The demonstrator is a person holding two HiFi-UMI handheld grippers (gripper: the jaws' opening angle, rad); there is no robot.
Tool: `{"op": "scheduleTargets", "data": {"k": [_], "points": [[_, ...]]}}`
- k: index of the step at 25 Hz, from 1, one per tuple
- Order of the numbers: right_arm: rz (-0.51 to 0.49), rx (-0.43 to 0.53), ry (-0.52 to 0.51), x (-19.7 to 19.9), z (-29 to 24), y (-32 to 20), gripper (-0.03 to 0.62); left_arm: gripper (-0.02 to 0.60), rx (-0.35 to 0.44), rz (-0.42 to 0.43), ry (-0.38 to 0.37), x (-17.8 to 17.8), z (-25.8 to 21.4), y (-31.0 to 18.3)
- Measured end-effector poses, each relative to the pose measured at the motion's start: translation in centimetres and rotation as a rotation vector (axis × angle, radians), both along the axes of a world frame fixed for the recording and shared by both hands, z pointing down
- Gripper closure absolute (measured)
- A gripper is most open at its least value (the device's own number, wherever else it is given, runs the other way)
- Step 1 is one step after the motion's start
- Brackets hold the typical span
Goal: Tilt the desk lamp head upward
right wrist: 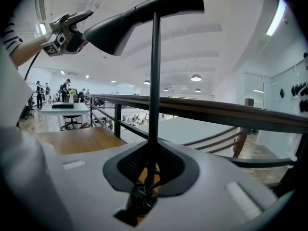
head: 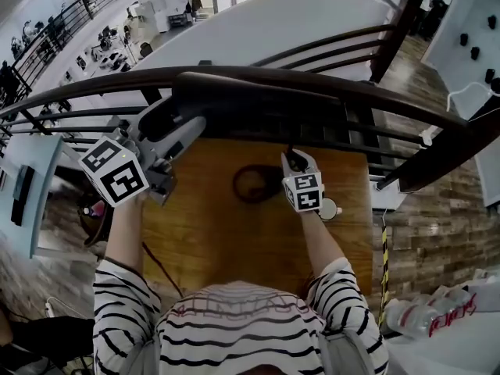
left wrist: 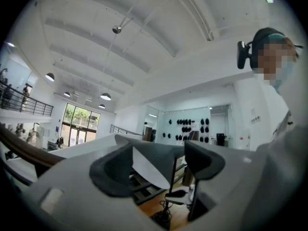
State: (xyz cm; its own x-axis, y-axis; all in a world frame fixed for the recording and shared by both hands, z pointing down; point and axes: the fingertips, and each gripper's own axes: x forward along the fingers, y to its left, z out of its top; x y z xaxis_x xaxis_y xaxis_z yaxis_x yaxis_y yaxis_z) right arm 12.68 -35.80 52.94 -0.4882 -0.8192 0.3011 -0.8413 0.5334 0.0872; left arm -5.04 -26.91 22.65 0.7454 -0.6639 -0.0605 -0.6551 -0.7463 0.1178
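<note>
Desk lamp on the desk (head: 203, 233). My right gripper (right wrist: 150, 170) is clenched on the lamp pole (right wrist: 154, 81). My left gripper (left wrist: 159, 165), jaws apart and released, is raised beside the narrow end of the lamp head (right wrist: 144, 11).

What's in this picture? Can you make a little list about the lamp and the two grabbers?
lamp head: dark, long, high on top of its pole
lamp pole: thin, black, upright
right gripper: shut on the lamp pole, low down
left gripper: up by the lamp head's end, jaws apart, nothing between them
desk: wooden, under the lamp
</note>
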Motion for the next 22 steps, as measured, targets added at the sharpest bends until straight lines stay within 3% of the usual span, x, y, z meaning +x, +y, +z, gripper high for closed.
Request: {"op": "scheduleTargets", "data": {"k": [10,22], "points": [[-0.009,0.000,0.017,0.4,0.0,-0.4,0.544,0.248,0.040,0.012,-0.020,1.1,-2.5,-0.6],[0.028,-0.018,-0.003,0.1,-0.2,-0.5,0.538,0.245,0.161,-0.009,-0.010,0.8,-2.9,-0.4]]}}
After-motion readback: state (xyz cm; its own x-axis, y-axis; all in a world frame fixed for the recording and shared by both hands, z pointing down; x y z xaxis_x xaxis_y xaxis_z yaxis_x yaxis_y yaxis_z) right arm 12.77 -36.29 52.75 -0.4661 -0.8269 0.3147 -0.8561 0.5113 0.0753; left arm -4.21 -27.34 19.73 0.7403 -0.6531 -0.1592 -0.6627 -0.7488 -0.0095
